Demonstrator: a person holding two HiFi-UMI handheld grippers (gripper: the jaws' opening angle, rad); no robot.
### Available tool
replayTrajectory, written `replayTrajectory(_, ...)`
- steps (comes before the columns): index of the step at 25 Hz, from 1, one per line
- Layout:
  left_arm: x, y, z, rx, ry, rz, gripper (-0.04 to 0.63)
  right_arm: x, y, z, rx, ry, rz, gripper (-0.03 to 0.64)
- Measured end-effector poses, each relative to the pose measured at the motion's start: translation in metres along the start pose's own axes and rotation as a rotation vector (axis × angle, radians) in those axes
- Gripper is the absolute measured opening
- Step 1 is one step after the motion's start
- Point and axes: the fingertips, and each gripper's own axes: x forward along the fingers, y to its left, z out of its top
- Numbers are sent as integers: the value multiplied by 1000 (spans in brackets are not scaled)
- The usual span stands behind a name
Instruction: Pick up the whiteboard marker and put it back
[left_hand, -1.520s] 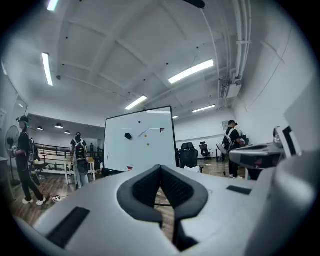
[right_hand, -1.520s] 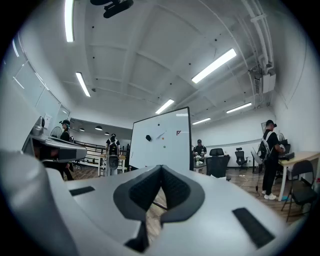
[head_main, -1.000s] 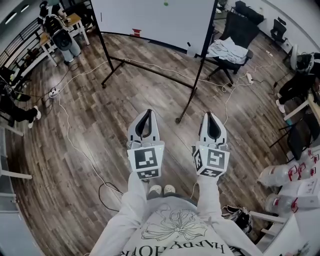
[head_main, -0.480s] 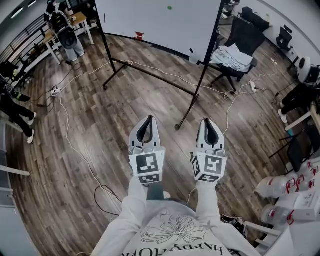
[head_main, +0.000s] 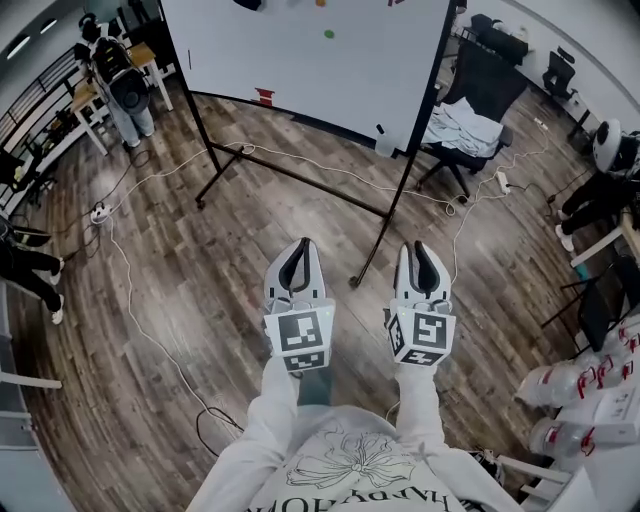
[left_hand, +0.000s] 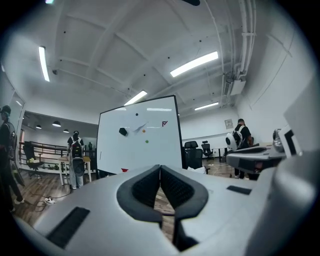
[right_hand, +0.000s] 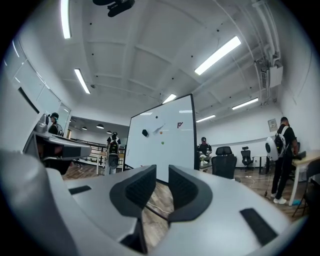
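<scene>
A whiteboard (head_main: 310, 45) on a black stand stands ahead of me, also seen in the left gripper view (left_hand: 137, 137) and the right gripper view (right_hand: 162, 135). It bears a black eraser (left_hand: 123, 131), small coloured dots and a slim pale stick (left_hand: 141, 127) that may be the marker; I cannot tell. My left gripper (head_main: 299, 243) is held level and shut, pads touching (left_hand: 160, 167). My right gripper (head_main: 418, 246) is level beside it, and its jaws have just been opening. They stand slightly apart (right_hand: 162, 170) with nothing between them.
The stand's floor bar (head_main: 290, 170) and front foot (head_main: 355, 282) lie just ahead. White cables (head_main: 140, 300) trail over the wood floor. An office chair with cloths (head_main: 465, 105) stands to the right, people and desks (head_main: 120, 85) at left, a table with bottles (head_main: 560, 385) at right.
The whiteboard has come nearer and fills more of the head view. Both grippers have moved forward toward it side by side.
</scene>
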Motion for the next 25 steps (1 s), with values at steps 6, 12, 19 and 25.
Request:
replayTrajectory(6,95,30,21,2,-36,-56,6,94,-6,18,-7,-32,-41,72)
replayTrajectory(12,166,48,18,0,-25,-95,6,160,-9,11,-5,-20,-66,74)
replayTrajectory(19,221,50,-2,-11,27,-111,6,212,-25,-13,4,36,-75,77)
replayTrajectory(25,286,54,-14,-16,47,-85,6,278,-50,-26,0,46,-55,83)
